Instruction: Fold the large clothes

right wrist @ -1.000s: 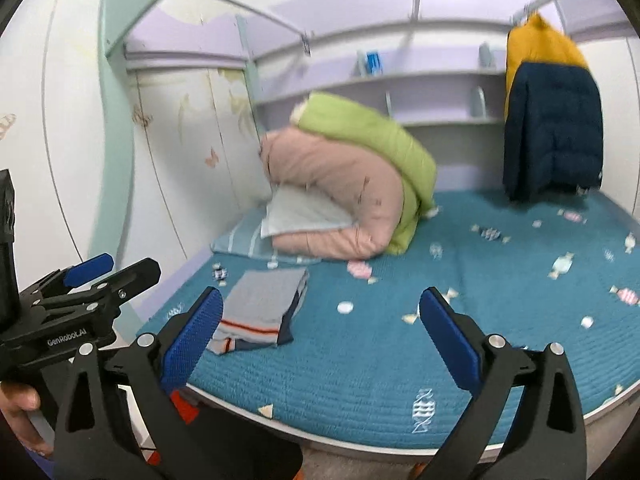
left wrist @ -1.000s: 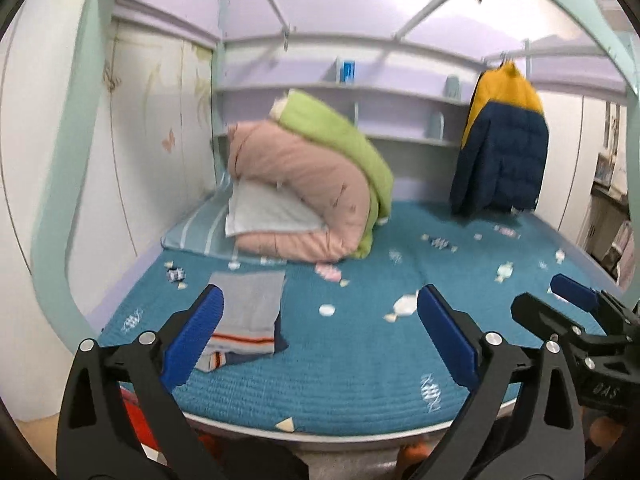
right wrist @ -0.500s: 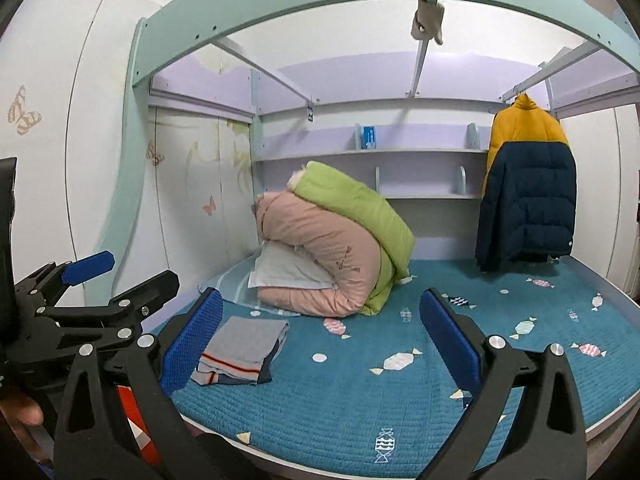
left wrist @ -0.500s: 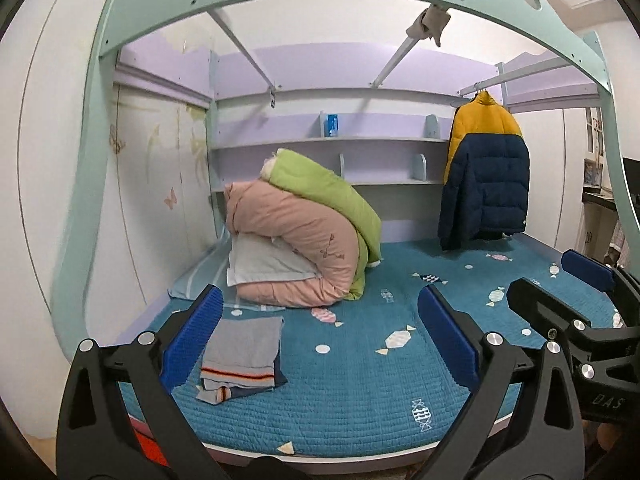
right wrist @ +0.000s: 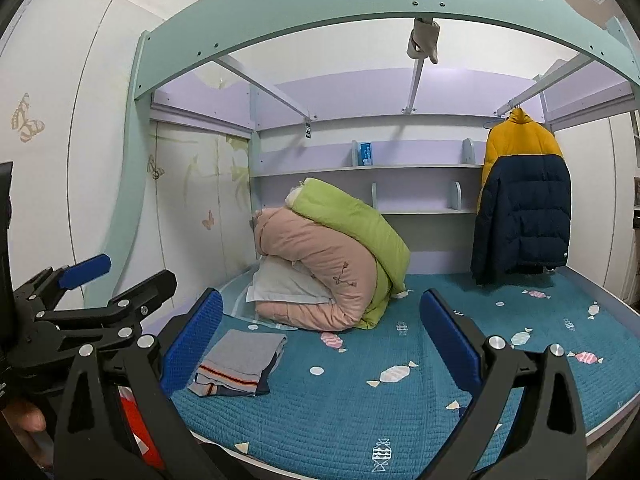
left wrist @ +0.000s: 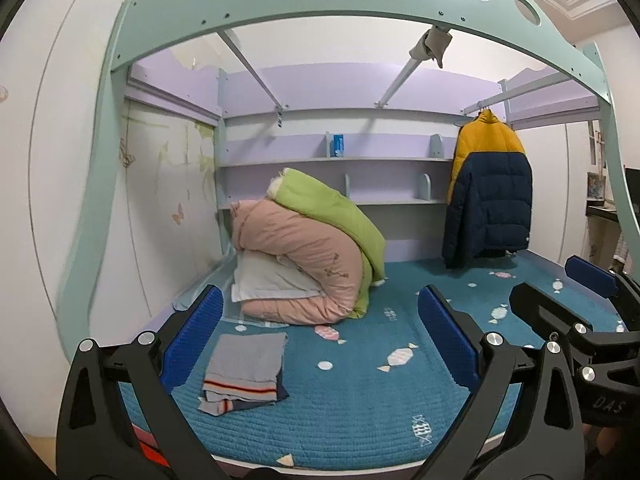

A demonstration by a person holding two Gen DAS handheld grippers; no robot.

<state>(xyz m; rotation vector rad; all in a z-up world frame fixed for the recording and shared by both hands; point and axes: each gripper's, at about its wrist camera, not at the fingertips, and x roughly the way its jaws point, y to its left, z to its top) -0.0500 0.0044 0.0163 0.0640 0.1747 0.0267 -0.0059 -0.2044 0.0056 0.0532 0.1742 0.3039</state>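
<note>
Nearest the lens, the left gripper has its blue-padded jaws spread wide with nothing between them; the right gripper is likewise spread and empty, and each shows at the edge of the other's view, held level in front of the bed; just past the pads, a folded grey garment with a red and white stripe lies flat on the teal candy-print bedspread, near the bed's front left corner, touching neither gripper; farther back, a pink quilt is heaped over a white pillow, with a green quilt draped on top; behind these run lilac wall shelves bearing a small blue box; at the far right, a yellow and navy puffer jacket hangs from a rail under the mint-green bunk frame.
</note>
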